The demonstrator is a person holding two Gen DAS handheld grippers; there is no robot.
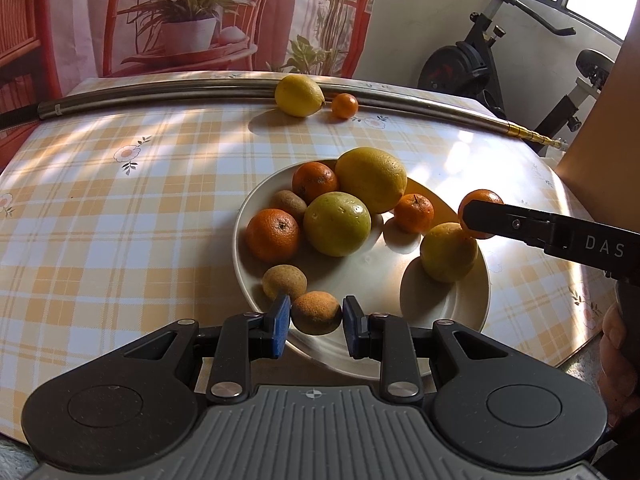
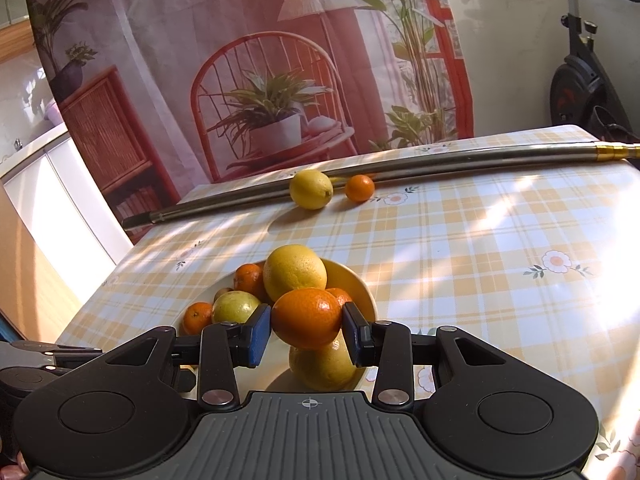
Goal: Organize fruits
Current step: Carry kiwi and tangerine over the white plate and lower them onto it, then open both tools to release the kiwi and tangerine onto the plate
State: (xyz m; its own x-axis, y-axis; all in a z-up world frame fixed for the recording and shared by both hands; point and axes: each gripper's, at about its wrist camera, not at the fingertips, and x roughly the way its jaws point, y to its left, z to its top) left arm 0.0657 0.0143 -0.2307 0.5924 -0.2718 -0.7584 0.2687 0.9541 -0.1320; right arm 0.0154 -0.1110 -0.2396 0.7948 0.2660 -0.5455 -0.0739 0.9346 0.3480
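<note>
Right wrist: tangerine between jaws

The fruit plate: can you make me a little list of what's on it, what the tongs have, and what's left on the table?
plate: white, holds oranges, yellow-green fruits, brown kiwis
left tongs: closed on a kiwi over the plate's near edge
right tongs: closed on an orange above the plate
still on table: lemon and small orange, beside a metal pole
</note>
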